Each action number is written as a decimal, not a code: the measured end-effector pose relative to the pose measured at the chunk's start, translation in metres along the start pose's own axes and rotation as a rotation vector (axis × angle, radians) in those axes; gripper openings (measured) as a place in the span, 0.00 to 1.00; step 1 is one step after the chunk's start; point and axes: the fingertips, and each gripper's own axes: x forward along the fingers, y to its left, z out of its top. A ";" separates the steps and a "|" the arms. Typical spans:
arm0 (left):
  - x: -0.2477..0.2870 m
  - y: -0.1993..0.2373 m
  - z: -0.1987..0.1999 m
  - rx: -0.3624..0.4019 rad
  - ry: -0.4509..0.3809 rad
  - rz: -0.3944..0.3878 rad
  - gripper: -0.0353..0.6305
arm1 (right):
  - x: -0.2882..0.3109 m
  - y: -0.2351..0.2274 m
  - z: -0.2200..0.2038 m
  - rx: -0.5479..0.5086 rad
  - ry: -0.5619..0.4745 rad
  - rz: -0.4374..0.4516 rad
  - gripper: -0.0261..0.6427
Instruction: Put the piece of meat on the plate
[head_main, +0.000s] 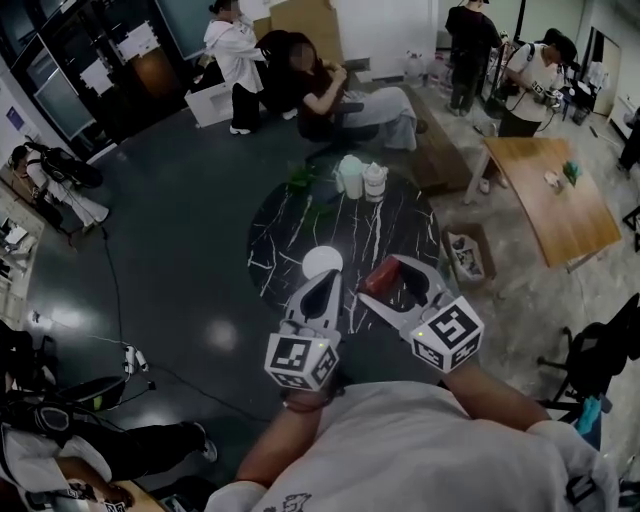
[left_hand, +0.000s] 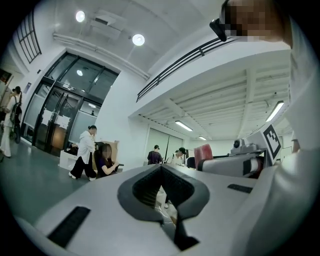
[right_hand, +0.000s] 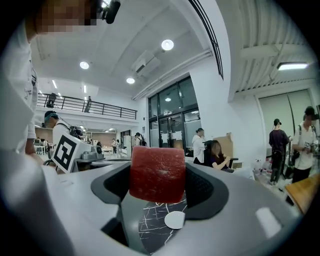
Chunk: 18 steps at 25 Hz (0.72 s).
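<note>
Meat (right_hand: 157, 174), one piece, clamped in right tool (head_main: 390, 272); left tool (head_main: 326, 281) closed, empty; one white plate (head_main: 320, 259) on table (head_main: 285, 228).

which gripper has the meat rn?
The right gripper: the red meat is clamped between its jaws. The left gripper is shut with nothing in it.

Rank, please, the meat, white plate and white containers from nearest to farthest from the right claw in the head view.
1. Piece of meat: held in the right claw.
2. White plate: on the table, to its left.
3. White containers: at the table's far edge.
</note>
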 end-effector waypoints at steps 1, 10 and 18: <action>0.005 0.004 0.001 -0.002 -0.001 -0.012 0.06 | 0.005 -0.004 0.001 -0.001 0.002 -0.010 0.49; 0.040 0.081 0.013 -0.008 -0.003 -0.073 0.06 | 0.087 -0.022 0.008 -0.009 0.014 -0.059 0.49; 0.065 0.159 0.027 0.009 0.016 -0.116 0.06 | 0.175 -0.034 0.017 0.001 0.021 -0.083 0.49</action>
